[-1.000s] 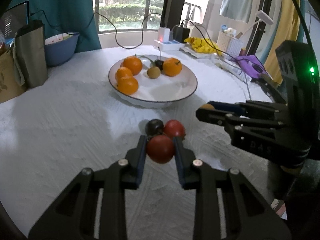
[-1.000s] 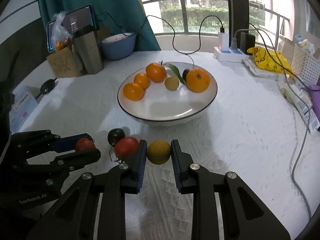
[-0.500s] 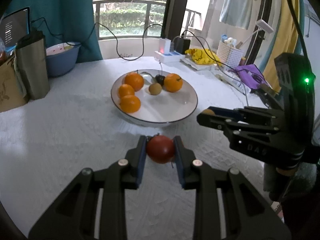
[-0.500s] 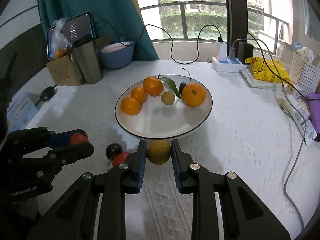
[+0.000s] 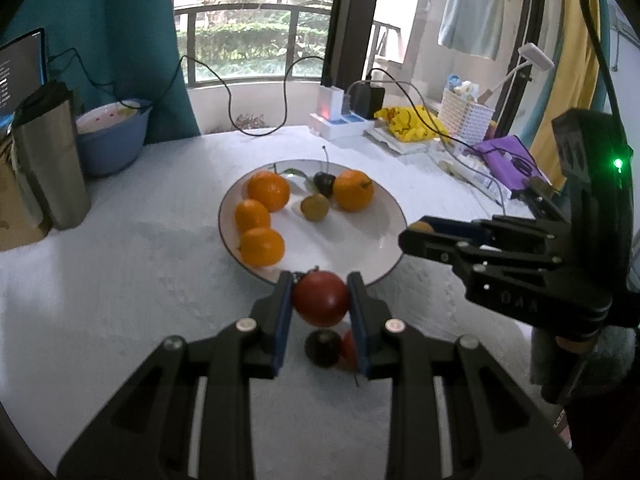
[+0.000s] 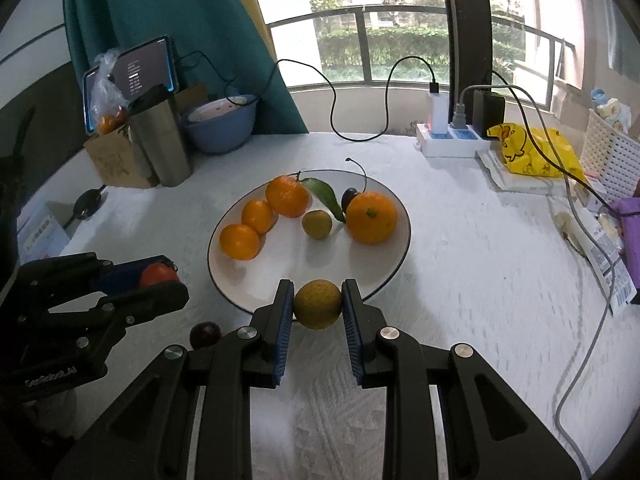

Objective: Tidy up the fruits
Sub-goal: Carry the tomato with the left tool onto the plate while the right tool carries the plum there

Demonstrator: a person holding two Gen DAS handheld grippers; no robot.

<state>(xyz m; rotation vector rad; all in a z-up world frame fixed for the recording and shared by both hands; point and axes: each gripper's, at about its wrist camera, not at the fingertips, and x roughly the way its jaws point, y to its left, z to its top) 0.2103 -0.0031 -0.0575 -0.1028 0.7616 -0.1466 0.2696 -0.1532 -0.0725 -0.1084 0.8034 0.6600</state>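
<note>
White textured cloth covers the desk, with bare room at the right of the right wrist view between the plate and a grey cable, and at the lower left of the left wrist view. Clutter lines the far edge: a power strip, a yellow bag, a steel tumbler and a blue bowl.

In the left wrist view the left gripper is clenched on a red tomato, held just at the plate's near rim. Below it, between the fingers, a dark plum and a second red fruit lie on the cloth, the red one mostly hidden by a finger.

In the right wrist view the right gripper grasps a yellow-green fruit at the plate's near edge. On the plate sit four oranges, a small green fruit, a leaf and a dark cherry half hidden behind the biggest orange.
</note>
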